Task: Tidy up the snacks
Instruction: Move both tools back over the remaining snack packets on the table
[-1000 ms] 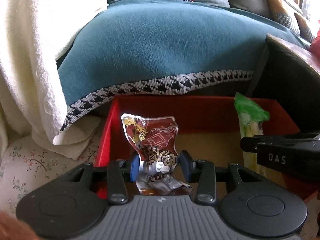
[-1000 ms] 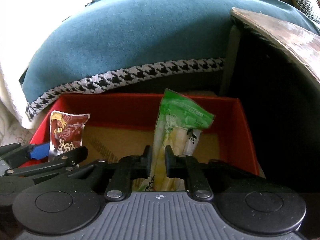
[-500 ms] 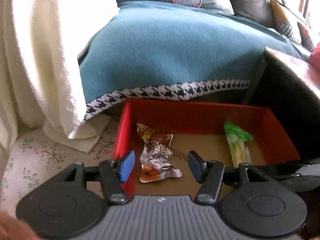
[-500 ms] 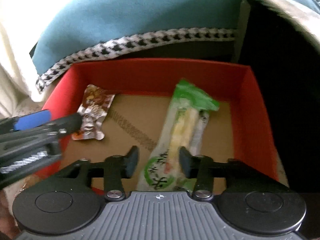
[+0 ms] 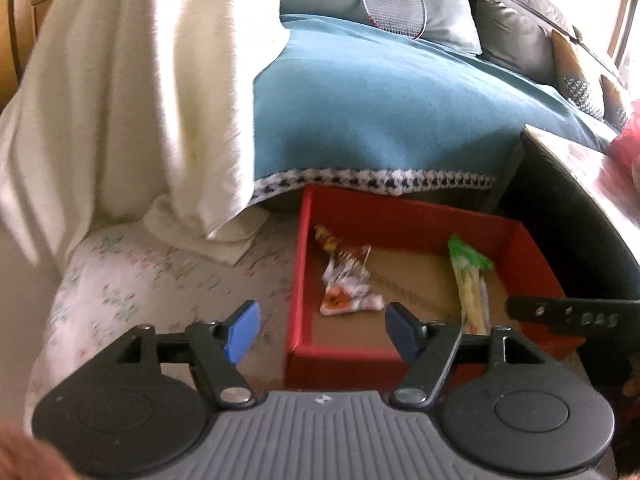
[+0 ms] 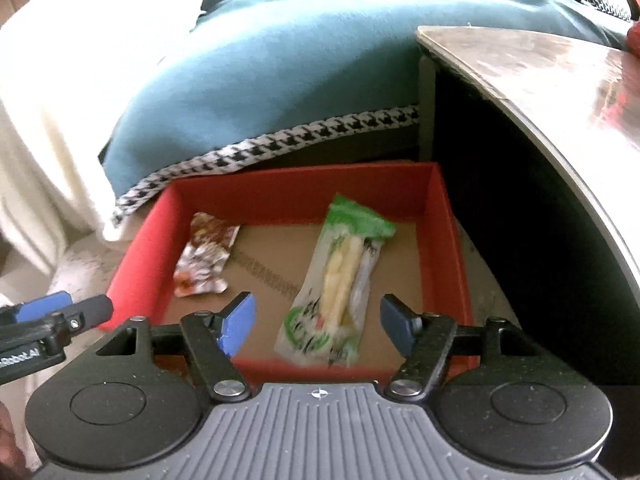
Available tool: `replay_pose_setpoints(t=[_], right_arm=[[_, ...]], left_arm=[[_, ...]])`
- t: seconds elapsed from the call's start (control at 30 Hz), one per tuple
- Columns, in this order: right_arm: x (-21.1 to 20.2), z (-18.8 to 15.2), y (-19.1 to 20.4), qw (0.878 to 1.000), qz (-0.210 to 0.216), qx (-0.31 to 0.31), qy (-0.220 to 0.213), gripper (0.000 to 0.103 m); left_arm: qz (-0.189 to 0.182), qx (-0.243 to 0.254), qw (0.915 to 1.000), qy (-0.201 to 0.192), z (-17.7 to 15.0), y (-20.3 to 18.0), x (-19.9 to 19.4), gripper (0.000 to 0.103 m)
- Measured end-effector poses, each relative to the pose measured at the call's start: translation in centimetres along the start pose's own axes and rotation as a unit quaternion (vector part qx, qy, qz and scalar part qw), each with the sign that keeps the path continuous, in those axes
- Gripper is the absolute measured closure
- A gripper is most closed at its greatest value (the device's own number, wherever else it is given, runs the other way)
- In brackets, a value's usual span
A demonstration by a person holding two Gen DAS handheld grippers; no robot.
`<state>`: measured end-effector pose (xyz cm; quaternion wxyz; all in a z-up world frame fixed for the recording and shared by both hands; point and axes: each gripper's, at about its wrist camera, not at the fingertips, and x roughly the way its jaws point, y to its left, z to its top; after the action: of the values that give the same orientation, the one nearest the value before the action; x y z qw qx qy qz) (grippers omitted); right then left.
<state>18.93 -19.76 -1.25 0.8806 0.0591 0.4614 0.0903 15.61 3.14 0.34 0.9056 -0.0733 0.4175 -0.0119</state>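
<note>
A red box (image 5: pixel 297 272) (image 6: pixel 140 240) with a cardboard floor sits on the floor by the sofa. A crumpled brown foil snack packet (image 5: pixel 344 280) (image 6: pixel 204 260) lies at its left side. A green and clear packet of yellow sticks (image 5: pixel 472 284) (image 6: pixel 340 280) lies at its right side. My left gripper (image 5: pixel 324 330) is open and empty, above and short of the box's near left corner. My right gripper (image 6: pixel 316 328) is open and empty, above the box's near edge, over the green packet's near end.
A teal blanket with a houndstooth hem (image 5: pixel 380 104) covers the sofa behind the box. A cream towel (image 5: pixel 132 92) hangs at left over a floral cushion (image 5: pixel 132 280). A dark table (image 6: pixel 540 80) stands right of the box. A badminton racket (image 5: pixel 394 4) lies on the sofa.
Both grippers opened, let go of their packets in the red box, then pulled back and up. The brown packet and the green packet now lie flat on the box floor.
</note>
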Motion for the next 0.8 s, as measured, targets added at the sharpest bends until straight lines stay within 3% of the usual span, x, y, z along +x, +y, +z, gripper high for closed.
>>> replay_pose_setpoints(t=[0.2,0.47,0.63,0.8], right_arm=[[-2.0,-3.3,0.7,0.999,0.034,0.019,0.011,0.025],[-2.1,-6.7,2.4,0.999,0.03,0.0,0.039,0.023],[-2.3,-8.0,2.9,0.998,0.028,-0.006,0.052,0.022],[-3.2,-9.5,3.5,0.998,0.039,-0.017,0.052,0.02]], left_arm=[[0.01,-0.007,0.9997,0.02,-2.1,1.1,-1.5,0.04],[-0.004,-0.043,0.9979,0.049,-3.3,2.4,-2.0,0.04],[-0.023,-0.086,0.9921,0.088,-4.5,3.5,-2.4,0.04],[-0.031,-0.085,0.991,0.098,-6.3,3.4,-3.9,0.04]])
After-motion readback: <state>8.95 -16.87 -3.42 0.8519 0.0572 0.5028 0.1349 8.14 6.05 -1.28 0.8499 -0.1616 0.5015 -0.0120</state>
